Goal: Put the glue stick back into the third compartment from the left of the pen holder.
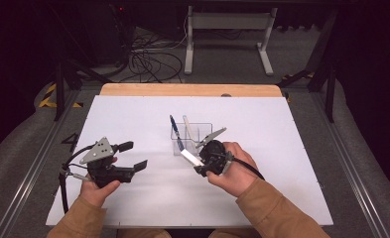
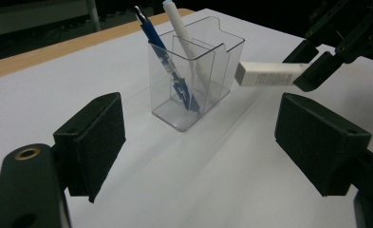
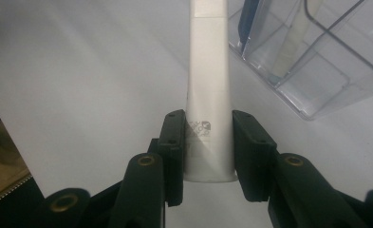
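A clear plastic holder [image 1: 191, 138] [image 2: 193, 76] [image 3: 312, 61] with two compartments stands mid-table. A blue pen [image 1: 175, 130] [image 2: 167, 64] and a white pen [image 1: 187, 125] [image 2: 181, 31] lean in it. My right gripper [image 1: 198, 166] [image 3: 208, 147] is shut on a flat white tube [image 1: 189, 157] [image 2: 268, 74] [image 3: 209, 95], held just in front of the holder and pointing left along the table. My left gripper [image 1: 135, 156] [image 2: 200, 142] hovers at the left, open and holding nothing, aimed at the holder.
The white board [image 1: 133, 114] covers a wooden tabletop [image 1: 182, 89]. Beyond the table lie floor cables [image 1: 148, 62] and a white desk frame [image 1: 227, 29]. Dark stand legs [image 1: 58, 84] flank both sides.
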{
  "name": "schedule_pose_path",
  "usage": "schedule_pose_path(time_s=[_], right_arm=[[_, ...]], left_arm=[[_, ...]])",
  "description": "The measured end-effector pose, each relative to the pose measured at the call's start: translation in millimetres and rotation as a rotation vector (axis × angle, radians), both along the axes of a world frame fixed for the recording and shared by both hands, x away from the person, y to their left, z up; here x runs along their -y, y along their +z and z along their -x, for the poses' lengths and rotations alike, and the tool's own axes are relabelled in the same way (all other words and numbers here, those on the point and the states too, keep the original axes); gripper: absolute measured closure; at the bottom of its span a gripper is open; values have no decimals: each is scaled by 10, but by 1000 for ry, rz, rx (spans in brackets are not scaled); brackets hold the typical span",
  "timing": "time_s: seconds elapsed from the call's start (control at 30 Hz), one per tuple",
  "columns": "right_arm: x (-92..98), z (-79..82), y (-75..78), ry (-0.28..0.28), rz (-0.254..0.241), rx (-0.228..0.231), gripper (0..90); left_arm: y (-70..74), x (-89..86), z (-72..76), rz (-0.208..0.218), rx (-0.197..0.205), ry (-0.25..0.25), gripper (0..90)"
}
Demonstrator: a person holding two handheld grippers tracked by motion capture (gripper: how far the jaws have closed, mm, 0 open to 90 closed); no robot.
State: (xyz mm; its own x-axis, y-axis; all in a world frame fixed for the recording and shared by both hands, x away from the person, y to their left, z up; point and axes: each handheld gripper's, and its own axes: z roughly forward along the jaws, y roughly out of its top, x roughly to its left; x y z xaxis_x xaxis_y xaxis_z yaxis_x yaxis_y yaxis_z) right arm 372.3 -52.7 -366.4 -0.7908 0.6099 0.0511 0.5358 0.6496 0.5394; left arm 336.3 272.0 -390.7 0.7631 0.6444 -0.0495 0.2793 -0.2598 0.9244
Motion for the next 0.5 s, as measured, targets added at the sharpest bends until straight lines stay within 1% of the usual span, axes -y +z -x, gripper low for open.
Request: schedule_pose_path(time_s=[0.13,0.37,0.5], right_arm=[[33,6,46,-6,-19,5,673],[64,5,101,-10,-19,9,672],[102,-5,182,-14,-27,9,672]], left_arm=[[1,1,0,1,0,0,178],[-2,-1,-2,2,-3,0,178],[-1,-3,-2,3,-1,0,178]])
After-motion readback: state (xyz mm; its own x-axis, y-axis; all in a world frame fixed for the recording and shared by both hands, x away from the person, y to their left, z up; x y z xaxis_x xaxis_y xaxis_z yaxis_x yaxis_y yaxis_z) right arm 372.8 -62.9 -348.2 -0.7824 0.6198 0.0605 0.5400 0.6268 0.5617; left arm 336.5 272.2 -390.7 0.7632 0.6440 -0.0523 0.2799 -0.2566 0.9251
